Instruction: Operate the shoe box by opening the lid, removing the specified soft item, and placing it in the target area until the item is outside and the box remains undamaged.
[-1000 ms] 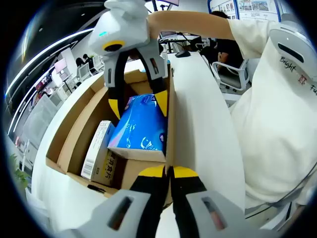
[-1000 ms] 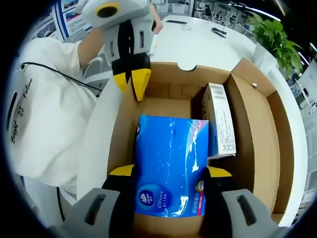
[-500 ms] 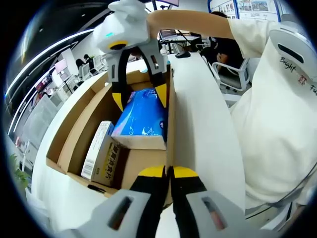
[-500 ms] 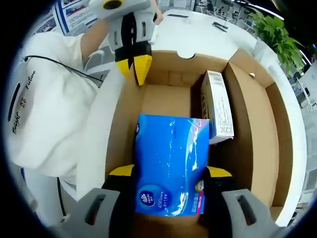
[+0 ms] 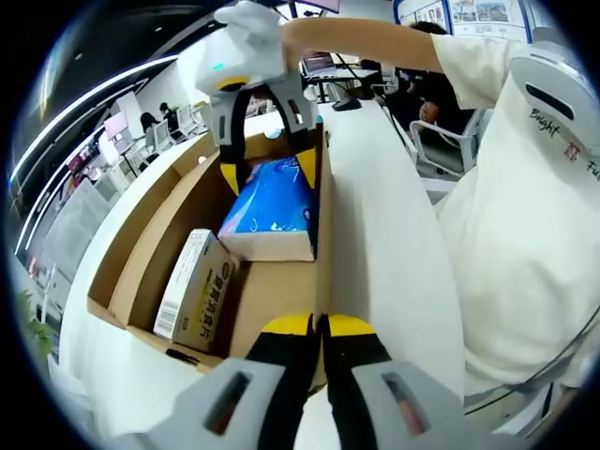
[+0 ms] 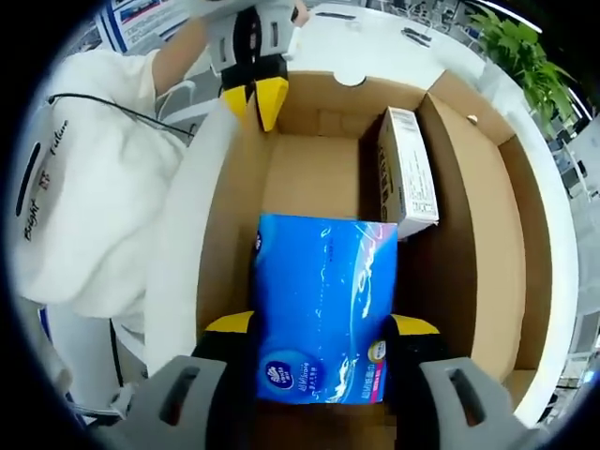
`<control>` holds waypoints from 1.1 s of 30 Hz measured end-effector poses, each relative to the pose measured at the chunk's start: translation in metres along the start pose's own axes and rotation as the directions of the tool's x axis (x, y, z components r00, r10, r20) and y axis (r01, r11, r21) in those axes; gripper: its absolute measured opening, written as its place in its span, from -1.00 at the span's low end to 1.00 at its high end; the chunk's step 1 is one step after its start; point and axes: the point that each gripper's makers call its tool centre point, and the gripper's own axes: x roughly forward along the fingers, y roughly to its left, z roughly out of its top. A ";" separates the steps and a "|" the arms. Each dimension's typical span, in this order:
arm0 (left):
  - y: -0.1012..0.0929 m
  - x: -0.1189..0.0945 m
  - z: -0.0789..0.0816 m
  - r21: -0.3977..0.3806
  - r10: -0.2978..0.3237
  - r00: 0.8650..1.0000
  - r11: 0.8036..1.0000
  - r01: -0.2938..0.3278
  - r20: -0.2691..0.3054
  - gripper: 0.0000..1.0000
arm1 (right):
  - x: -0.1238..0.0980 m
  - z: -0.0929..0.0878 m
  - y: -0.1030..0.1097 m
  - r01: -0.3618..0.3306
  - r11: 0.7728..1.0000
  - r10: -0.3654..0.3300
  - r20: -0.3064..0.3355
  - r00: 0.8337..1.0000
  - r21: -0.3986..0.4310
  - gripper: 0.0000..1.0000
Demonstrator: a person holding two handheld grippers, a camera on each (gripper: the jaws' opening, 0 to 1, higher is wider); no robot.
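The open cardboard shoe box [image 5: 150,225] [image 6: 473,216] lies on a white table. My right gripper [image 5: 267,173] [image 6: 321,323] is shut on a blue soft tissue pack [image 5: 272,202] [image 6: 323,300] and holds it above the box floor, near the box's far end in the left gripper view. My left gripper [image 5: 319,325] [image 6: 255,92] is shut on the top edge of the box's side wall at a near corner. A small white carton [image 5: 192,291] [image 6: 405,169] leans against the opposite inner wall.
The white table [image 5: 375,234] [image 6: 178,262] runs along the box. A person in a white shirt [image 5: 525,216] [image 6: 84,178] stands close beside it. Office chairs [image 5: 441,141] stand behind, and a green plant [image 6: 516,56] sits past the box.
The right gripper has lifted the blue pack higher and away from the left gripper; the box looks smaller beneath it. The left gripper stays clamped on the wall edge.
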 end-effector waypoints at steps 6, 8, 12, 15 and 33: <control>0.000 0.000 0.000 -0.002 -0.001 1.000 1.000 0.001 0.000 -0.94 | -0.001 -0.003 -0.005 0.005 1.000 -0.004 -0.018 1.000 0.020 0.11; 0.000 0.000 0.000 -0.002 0.000 1.000 1.000 0.000 0.000 -0.94 | 0.000 -0.003 -0.009 0.020 1.000 -0.019 -0.039 0.999 0.011 0.11; 0.001 0.000 0.000 -0.002 0.002 1.000 1.000 -0.002 0.001 -0.94 | 0.001 -0.001 -0.010 0.020 1.000 -0.020 -0.069 0.997 0.004 0.14; 0.001 0.000 0.000 -0.004 0.001 1.000 1.000 -0.001 0.003 -0.94 | 0.005 0.000 -0.012 0.026 1.000 -0.026 -0.077 0.997 -0.011 0.20; 0.001 0.000 0.000 -0.003 -0.005 1.000 1.000 0.005 0.000 -0.95 | 0.033 -0.005 -0.017 -0.015 0.999 0.021 -0.161 0.987 0.039 0.42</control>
